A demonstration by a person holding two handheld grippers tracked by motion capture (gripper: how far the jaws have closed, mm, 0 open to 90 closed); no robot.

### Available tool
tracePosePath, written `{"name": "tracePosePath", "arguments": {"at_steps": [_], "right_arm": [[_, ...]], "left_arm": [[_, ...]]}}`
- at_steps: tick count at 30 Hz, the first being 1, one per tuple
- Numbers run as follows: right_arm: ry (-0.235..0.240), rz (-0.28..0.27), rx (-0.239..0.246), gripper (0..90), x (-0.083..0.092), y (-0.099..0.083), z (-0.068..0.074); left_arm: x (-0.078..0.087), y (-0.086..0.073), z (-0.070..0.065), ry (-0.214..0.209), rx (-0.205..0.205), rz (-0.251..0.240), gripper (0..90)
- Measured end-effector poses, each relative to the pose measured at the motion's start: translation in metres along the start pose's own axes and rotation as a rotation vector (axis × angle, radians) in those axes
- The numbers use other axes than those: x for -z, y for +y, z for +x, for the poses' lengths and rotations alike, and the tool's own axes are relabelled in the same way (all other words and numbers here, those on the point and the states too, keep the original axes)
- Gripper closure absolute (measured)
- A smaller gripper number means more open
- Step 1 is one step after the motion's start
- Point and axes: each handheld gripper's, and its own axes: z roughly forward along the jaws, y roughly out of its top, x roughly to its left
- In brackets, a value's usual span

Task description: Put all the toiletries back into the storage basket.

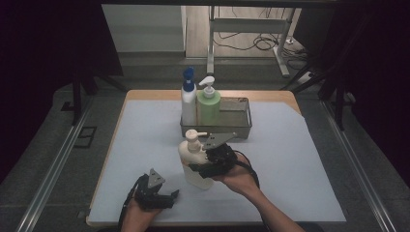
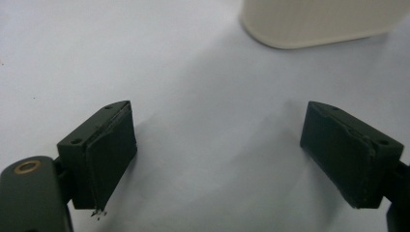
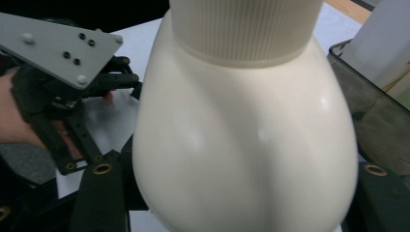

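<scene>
A cream pump bottle (image 1: 192, 157) stands on the white mat just in front of the tray. My right gripper (image 1: 198, 166) reaches in from the right and is shut on the bottle's lower body. In the right gripper view the bottle's rounded body (image 3: 241, 145) sits between the two black jaws, with its ribbed collar at the top. My left gripper (image 1: 169, 195) rests low over the mat at the front left, apart from the bottle. In its own view my left gripper (image 2: 220, 154) is open with only bare mat between the pads, and the bottle's base (image 2: 314, 21) lies ahead.
A dark metal tray (image 1: 241, 128) stands at the back middle of the mat (image 1: 290, 159). It holds a white bottle with a blue spray cap (image 1: 188, 96) and a green pump bottle (image 1: 209, 104) at its left end. The tray's wall (image 3: 372, 121) is close to the right jaw.
</scene>
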Motion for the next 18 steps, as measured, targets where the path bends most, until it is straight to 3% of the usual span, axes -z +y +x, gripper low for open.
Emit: {"name": "tracePosePath", "arguments": {"at_steps": [18], "right_arm": [[-0.014,-0.001,-0.030,36.3,0.032,0.008,-0.015]], "left_arm": [[0.000,0.000,0.000,0.000,-0.001,0.000,12.5]]}}
